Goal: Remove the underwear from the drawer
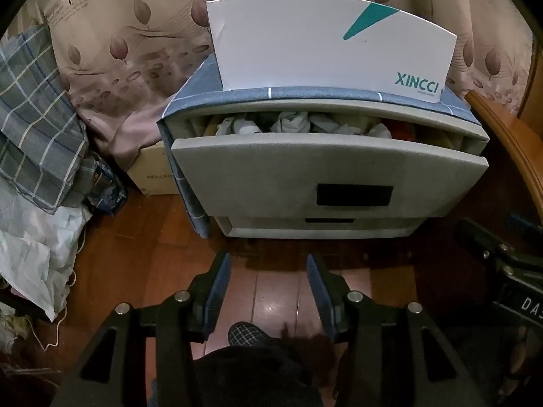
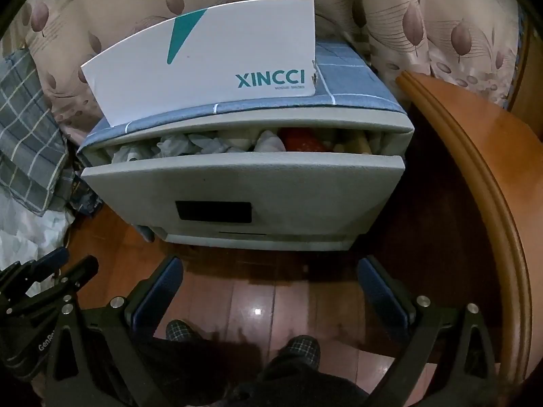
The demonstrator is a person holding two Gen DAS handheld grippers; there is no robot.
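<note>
A grey plastic cabinet has its top drawer pulled partly out. White bundled clothes and a red piece fill the gap behind the drawer front. My left gripper hangs open over the wooden floor in front of the cabinet, nothing between its fingers. My right gripper stands wide open in front of the drawer, also with nothing in it. Each gripper shows at the edge of the other's view: the right gripper and the left gripper.
A white XINCCI box stands on the cabinet's blue checked cover. A curved wooden board rises on the right. Checked fabric, white bags and a cardboard box lie left. A person's slippered feet are below.
</note>
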